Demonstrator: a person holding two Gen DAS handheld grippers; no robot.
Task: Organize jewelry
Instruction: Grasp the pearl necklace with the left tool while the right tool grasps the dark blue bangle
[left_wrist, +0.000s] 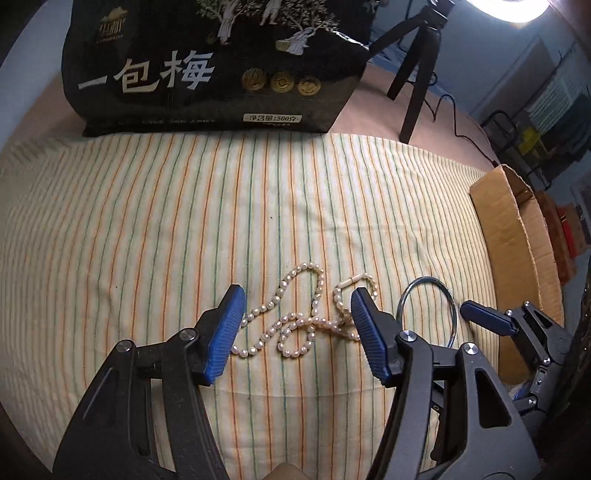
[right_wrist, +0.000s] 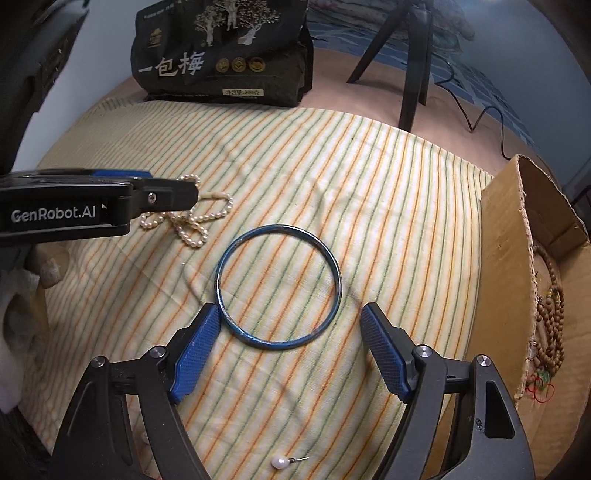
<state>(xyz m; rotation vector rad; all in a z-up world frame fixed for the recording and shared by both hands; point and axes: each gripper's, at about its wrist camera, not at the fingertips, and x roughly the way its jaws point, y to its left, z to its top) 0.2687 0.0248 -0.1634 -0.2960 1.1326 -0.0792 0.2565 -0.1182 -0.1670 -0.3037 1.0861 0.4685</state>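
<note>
Meanwhile the left gripper (left_wrist: 295, 326) is hovering wide open over the tangled white pearl necklace (left_wrist: 308, 314) on the striped cloth (left_wrist: 147, 221) — the right gripper (right_wrist: 286, 354) (also spread wide) is bracketing the thin blue metal bangle (right_wrist: 277, 286) beside the cardboard box (right_wrist: 506, 258).

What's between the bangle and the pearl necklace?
Only bare striped cloth between the bangle and pearl necklace, shown in the right wrist view.

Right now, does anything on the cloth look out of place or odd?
Yes. A loose pearl drop with a bare metal pin lies alone on the striped cloth, near the right claw and apart from the tangled pearl necklace.
</note>
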